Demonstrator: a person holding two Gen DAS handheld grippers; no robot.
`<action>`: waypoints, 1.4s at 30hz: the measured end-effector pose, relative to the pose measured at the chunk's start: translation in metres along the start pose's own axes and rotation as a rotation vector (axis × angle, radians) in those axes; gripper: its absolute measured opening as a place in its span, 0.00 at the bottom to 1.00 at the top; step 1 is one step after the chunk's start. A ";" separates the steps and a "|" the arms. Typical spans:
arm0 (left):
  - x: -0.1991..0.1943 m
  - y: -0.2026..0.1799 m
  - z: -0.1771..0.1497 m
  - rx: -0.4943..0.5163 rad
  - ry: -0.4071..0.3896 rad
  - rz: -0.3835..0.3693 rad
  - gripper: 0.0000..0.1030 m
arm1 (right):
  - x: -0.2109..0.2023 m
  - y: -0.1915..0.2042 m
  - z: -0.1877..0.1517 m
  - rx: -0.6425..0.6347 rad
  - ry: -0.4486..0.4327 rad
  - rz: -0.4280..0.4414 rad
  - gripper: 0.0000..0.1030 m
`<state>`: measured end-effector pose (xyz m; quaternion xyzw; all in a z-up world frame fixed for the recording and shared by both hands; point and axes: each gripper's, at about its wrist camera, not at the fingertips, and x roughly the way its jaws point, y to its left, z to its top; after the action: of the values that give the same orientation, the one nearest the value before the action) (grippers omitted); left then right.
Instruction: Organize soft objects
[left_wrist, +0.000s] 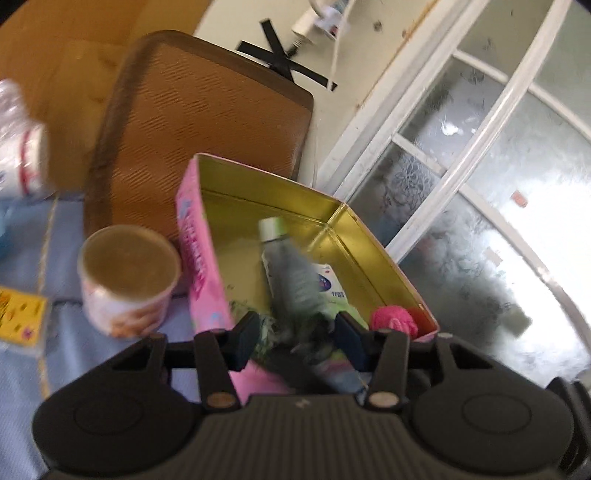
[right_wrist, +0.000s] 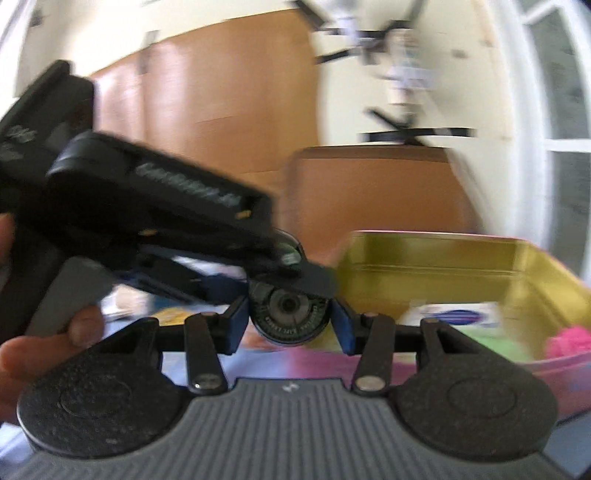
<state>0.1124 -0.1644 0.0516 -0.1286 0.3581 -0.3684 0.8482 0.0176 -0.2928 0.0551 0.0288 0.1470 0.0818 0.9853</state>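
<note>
A pink tin box (left_wrist: 201, 258) with a gold inside stands open on the blue cloth. In it lie a pink knitted ball (left_wrist: 393, 320), a white packet (left_wrist: 330, 282) and green soft things. My left gripper (left_wrist: 295, 338) is over the box's near end, its jaws apart around a grey-green tube with a white cap (left_wrist: 291, 273) that slants into the box; grip is unclear in the blur. In the right wrist view the left gripper's black body (right_wrist: 147, 206) fills the left. My right gripper (right_wrist: 290, 321) is open beside the box (right_wrist: 424, 254), framing the left gripper's camera lens (right_wrist: 288, 306).
A paper cup (left_wrist: 129, 277) stands left of the box. A brown woven chair back (left_wrist: 199, 122) is behind it. A yellow packet (left_wrist: 20, 317) and a plastic bottle (left_wrist: 18, 140) are at the left. A glass door (left_wrist: 480, 184) is on the right.
</note>
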 end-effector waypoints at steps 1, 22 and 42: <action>0.005 -0.002 0.000 0.008 0.001 0.007 0.46 | 0.003 -0.010 0.000 0.012 -0.008 -0.056 0.50; -0.153 0.186 -0.083 -0.216 -0.183 0.433 0.51 | 0.059 0.086 0.009 -0.190 0.208 0.344 0.64; -0.170 0.206 -0.100 -0.263 -0.298 0.310 0.59 | 0.187 0.146 -0.002 -0.443 0.473 0.325 0.85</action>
<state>0.0719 0.1054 -0.0317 -0.2341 0.2895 -0.1610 0.9140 0.1709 -0.1169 0.0119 -0.1820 0.3429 0.2717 0.8806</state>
